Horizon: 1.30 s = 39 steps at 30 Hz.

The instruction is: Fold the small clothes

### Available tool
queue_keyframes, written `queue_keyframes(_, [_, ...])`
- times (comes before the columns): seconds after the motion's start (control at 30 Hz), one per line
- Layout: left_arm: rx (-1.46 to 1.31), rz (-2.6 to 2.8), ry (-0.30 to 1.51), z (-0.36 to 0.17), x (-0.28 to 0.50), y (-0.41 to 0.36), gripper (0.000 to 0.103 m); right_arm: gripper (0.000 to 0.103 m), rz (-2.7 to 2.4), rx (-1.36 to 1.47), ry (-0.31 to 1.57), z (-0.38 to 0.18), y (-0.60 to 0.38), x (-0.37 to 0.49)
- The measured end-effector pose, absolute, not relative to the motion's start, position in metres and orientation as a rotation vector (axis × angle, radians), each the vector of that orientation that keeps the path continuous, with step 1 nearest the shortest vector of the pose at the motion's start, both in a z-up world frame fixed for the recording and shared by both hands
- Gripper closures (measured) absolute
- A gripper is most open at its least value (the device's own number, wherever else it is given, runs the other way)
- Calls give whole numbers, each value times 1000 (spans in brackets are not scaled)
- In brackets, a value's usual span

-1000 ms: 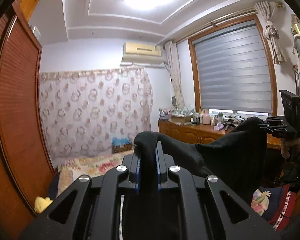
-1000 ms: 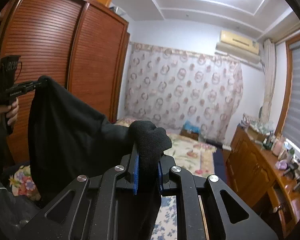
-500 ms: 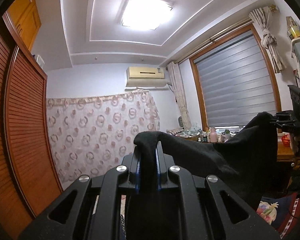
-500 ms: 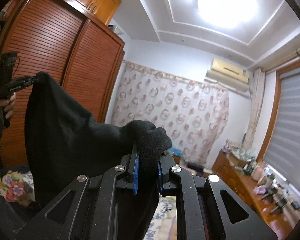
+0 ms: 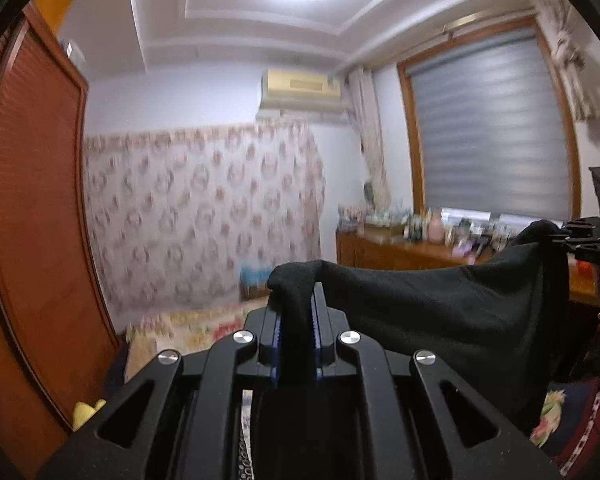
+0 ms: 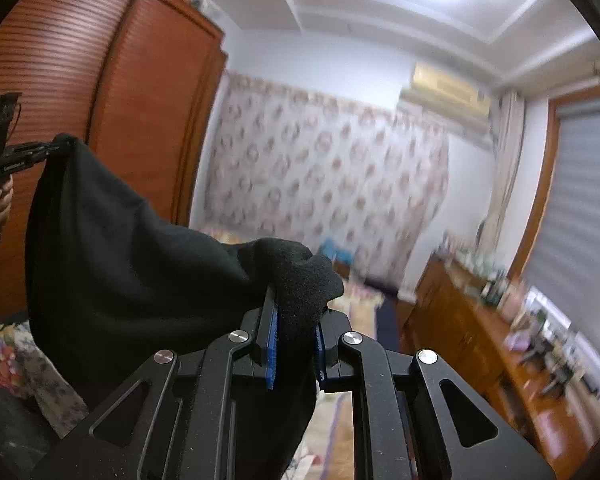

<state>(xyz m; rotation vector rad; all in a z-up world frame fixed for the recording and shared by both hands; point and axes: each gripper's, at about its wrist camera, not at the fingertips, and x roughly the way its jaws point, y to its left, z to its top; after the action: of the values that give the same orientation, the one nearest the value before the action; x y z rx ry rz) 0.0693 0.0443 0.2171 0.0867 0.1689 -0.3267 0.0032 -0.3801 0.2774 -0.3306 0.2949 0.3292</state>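
Two grippers share one black garment (image 5: 440, 304): the left gripper (image 5: 296, 320) pinches one bunched corner between its blue pads, the right gripper (image 6: 294, 328) clamps another. It hangs in the air between them. Beyond stand one wardrobe (image 6: 100, 120), one patterned curtain (image 5: 204, 216), one air conditioner (image 5: 300, 88) and one blinded window (image 5: 492, 132).

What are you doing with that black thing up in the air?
A person is holding a small black fleece garment stretched between two grippers. The left hand-held gripper is clamped on one bunched corner, and the right hand-held gripper pinches the other. The cloth hangs in mid-air above a floral bedspread, not yet folded.
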Motion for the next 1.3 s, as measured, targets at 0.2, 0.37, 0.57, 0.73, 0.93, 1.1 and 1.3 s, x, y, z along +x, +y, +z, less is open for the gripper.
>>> queue_keyframes(0.2, [117,-312,365,113,186,9,94,91,323,-274,493,158,-402,120])
queue_keyframes(0.37, [145,-293,517,45,259,-23,94,91,286,-243,647,77,-416,203])
queue_keyframes(0.57, [177,-268,599,16,297,-45,94,91,277,-222,741,29,-425,262])
queue_keyframes(0.73, [169,-252,647,3,319,-44,92,91,292,-210,777,12,-423,289])
queue_keyframes(0.93, [156,-300,721,-14,331,-36,81,76,285,-196,811,-5,-415,305])
queue_keyframes(1.1, [137,-313,722,-17,302,-35,61,55,239,-153,810,-4,-418,297])
queue_keyframes(1.3, [110,-334,745,-33,271,-26,52,54,221,-57,793,7,-423,255])
